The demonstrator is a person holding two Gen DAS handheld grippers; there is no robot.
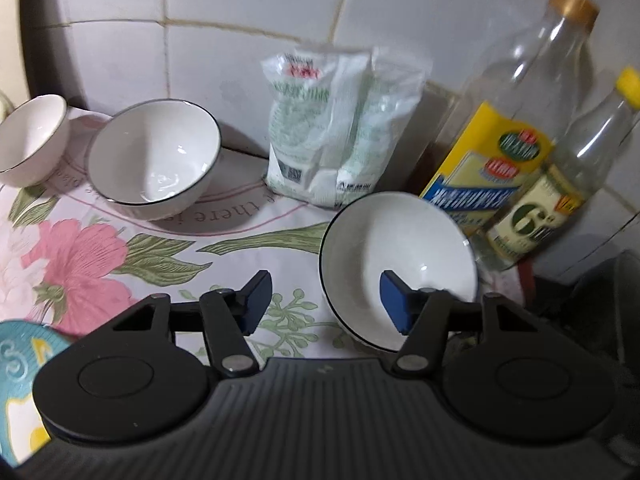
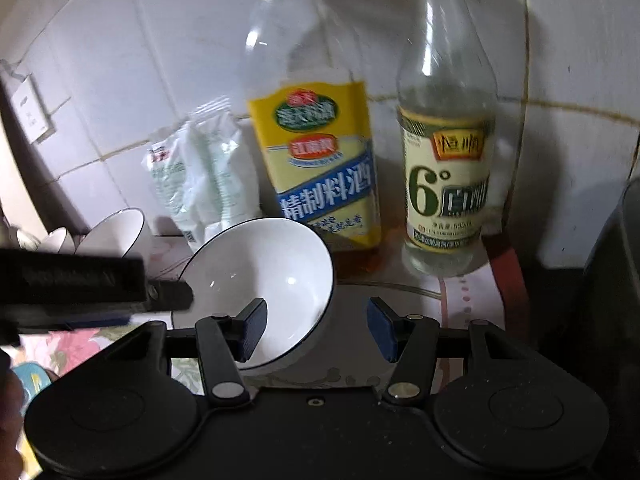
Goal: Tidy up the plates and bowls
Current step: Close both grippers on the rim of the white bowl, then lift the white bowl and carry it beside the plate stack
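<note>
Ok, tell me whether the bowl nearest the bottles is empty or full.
Empty. The bowl shows a bare white inside with only a glint of light in both views.

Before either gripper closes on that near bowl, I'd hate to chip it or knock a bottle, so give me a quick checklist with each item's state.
1. Left gripper straddles the near bowl rim: ok.
2. Right gripper straddles its opposite rim: ok.
3. Pads pressing the bowl: not ok, both open.
4. Bowl empty: ok.
5. Clearance from the yellow-label bottle close behind: cannot tell.
6. Far bowls free for stacking: ok.
</note>
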